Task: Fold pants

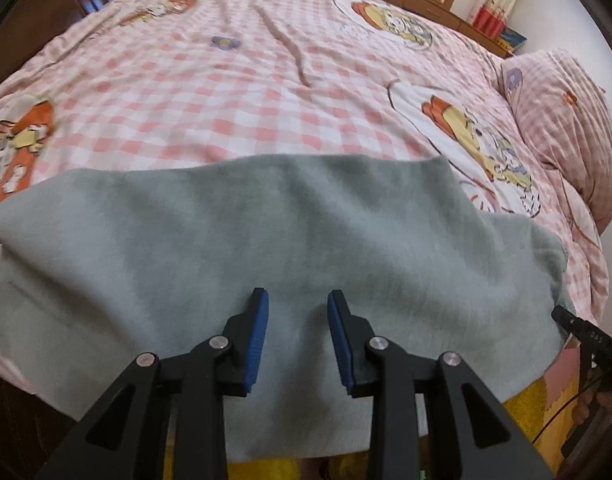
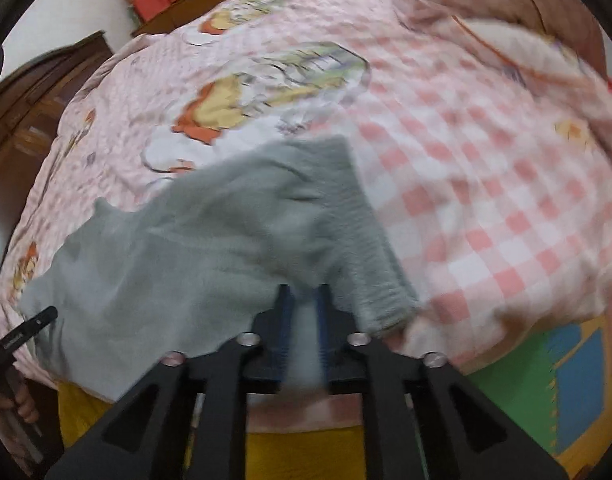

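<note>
Our left gripper (image 1: pixel 297 300) hangs released, its ribbed blue pads (image 1: pixel 258 340) parted above the soft, fleecy grey pants (image 1: pixel 241 248), which spread flat ahead of and beneath the jaws on the pink-and-white checked quilt (image 1: pixel 245 92). Our right gripper (image 2: pixel 304 292) is clenched on a bunched fold of the same pants (image 2: pixel 193 248); their ribbed waistband (image 2: pixel 370 256) lies just right of the jaws. That view is blurred.
</note>
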`<state>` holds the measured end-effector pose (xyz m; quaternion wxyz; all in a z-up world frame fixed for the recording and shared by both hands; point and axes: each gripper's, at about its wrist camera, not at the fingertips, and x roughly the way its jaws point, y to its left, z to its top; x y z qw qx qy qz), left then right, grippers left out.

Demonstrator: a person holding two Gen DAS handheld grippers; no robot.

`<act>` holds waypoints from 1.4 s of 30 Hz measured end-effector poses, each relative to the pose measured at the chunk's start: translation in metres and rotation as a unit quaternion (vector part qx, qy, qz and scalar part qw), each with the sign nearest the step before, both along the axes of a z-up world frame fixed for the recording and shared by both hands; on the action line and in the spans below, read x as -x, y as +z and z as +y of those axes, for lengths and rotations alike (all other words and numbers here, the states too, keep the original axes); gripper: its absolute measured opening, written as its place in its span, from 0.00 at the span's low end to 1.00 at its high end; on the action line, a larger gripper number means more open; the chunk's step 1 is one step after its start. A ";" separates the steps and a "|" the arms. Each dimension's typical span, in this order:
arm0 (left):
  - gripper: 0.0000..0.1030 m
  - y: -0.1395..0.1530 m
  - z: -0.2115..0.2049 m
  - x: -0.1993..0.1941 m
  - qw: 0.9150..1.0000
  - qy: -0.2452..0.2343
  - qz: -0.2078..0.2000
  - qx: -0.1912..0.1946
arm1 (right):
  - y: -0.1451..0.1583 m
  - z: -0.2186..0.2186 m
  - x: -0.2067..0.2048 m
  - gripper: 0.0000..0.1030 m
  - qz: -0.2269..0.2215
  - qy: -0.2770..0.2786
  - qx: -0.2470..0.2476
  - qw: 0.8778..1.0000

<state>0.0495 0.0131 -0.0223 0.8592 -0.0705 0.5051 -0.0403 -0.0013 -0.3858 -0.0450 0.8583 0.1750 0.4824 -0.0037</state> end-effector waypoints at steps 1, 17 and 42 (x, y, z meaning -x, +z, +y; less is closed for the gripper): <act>0.31 0.003 0.005 0.003 1.000 0.005 -0.003 -0.002 | 0.008 0.007 0.000 0.20 -0.009 0.009 0.005 1.000; 0.36 0.018 0.132 0.065 0.992 0.120 -0.030 0.024 | -0.005 0.179 -0.032 0.33 0.029 0.185 0.009 0.982; 0.37 -0.002 0.199 0.080 0.985 0.166 -0.026 0.048 | 0.059 0.391 -0.043 0.46 -0.011 0.367 -0.023 0.930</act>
